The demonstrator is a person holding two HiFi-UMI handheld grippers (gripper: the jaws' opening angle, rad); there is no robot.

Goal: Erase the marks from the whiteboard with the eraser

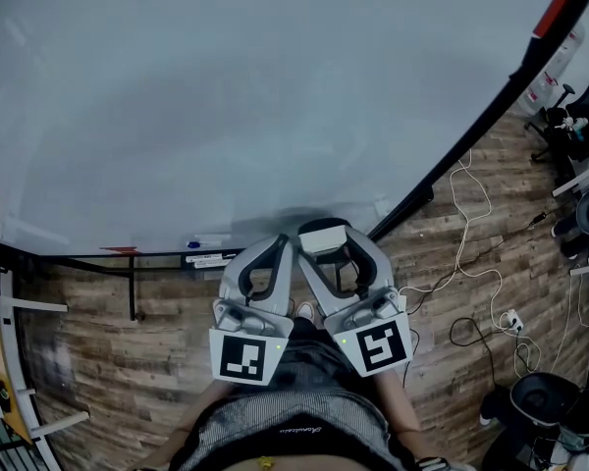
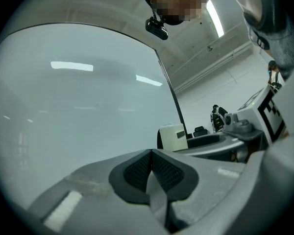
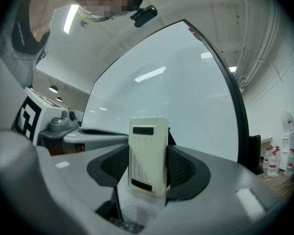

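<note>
- The eraser (image 3: 148, 155) stands upright between the 2 pads of the right gripper (image 1: 328, 241), which clamp it on both sides. Its top pokes past the tips.
- It is a cream rectangular block with a dark strip near each end, and it sits close to the lower edge of the whiteboard (image 1: 226, 96).
- Both grippers are held side by side, close in front of the person's body, pointing toward the board.
- The left gripper (image 2: 151, 173) has its jaws pressed together on nothing.
</note>
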